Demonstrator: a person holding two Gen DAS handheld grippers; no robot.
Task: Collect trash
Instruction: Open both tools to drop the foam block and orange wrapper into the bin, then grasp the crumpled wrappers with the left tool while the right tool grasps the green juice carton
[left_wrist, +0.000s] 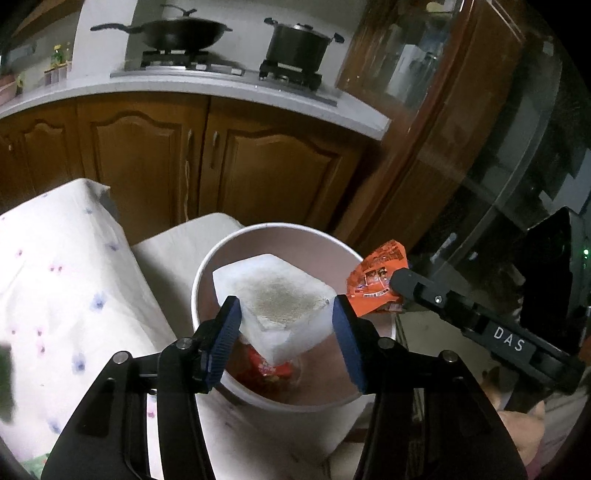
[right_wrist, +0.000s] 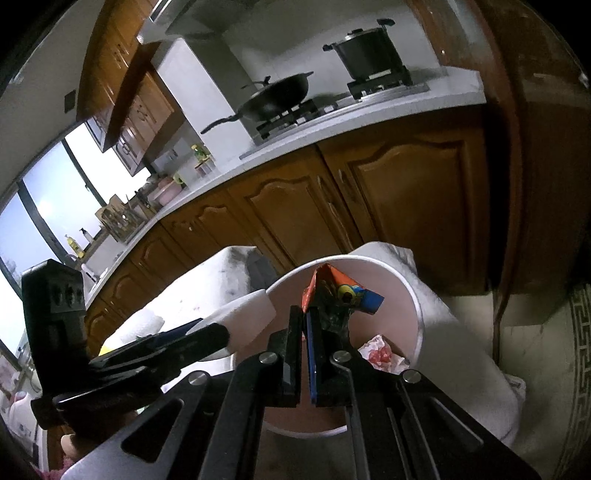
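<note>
White foam block (left_wrist: 280, 306) looks loose between my left gripper (left_wrist: 286, 332)'s parted jaws; I'd drop it squarely into the bucket (left_wrist: 207, 269), then release the orange wrapper (right_wrist: 343, 295) my right gripper (right_wrist: 304, 354) pinches.

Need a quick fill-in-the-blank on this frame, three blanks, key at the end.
1. The right gripper is shut on an ___ snack wrapper.
2. The left gripper has a sponge between its fingers, over the ___ bucket.
3. On the stove, left of the lidded pot, sits a black ___.

Missing words: orange; white; wok.
</note>
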